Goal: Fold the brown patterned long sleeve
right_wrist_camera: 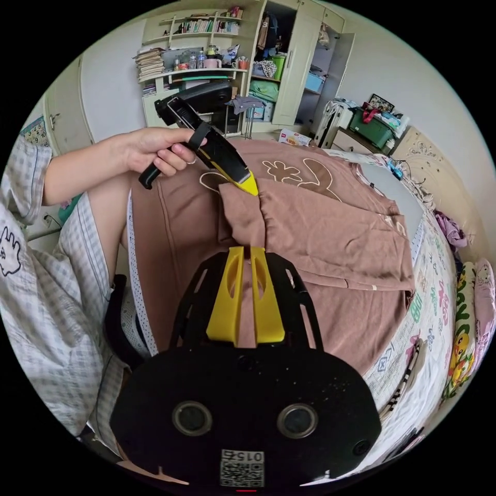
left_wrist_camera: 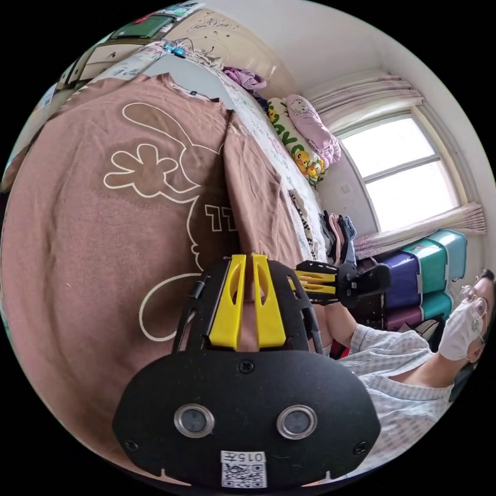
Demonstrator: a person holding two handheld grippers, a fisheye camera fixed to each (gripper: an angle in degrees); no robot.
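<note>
Shirt lies spread on the bed, print side up, cream outline graphic across the chest. Neck end points toward the headboard, hem at the bed edge nearest the person. One sleeve is folded in over the body of the shirt, running from the shoulder down toward the hem.

Left gripper: yellow jaws near parallel, narrow gap, brown fabric of the sleeve end pinched between the tips. In the right gripper view it's held in the person's hand over the hem-side edge, tip down on the fold.

Right gripper: jaws likewise close together with the same sleeve fabric bunched between them. In the left gripper view it sits just beside the left one, at the sleeve's outer edge, jaws close together.

Both grippers clamp the sleeve end side by side, near the hem-side edge of the bed.

Pillows are stacked at the head end of the bed, by the window. Storage boxes stand under the window. Shelves and an open wardrobe stand along the far wall past the bed. The person stands at the hem-side edge in a checked top.
</note>
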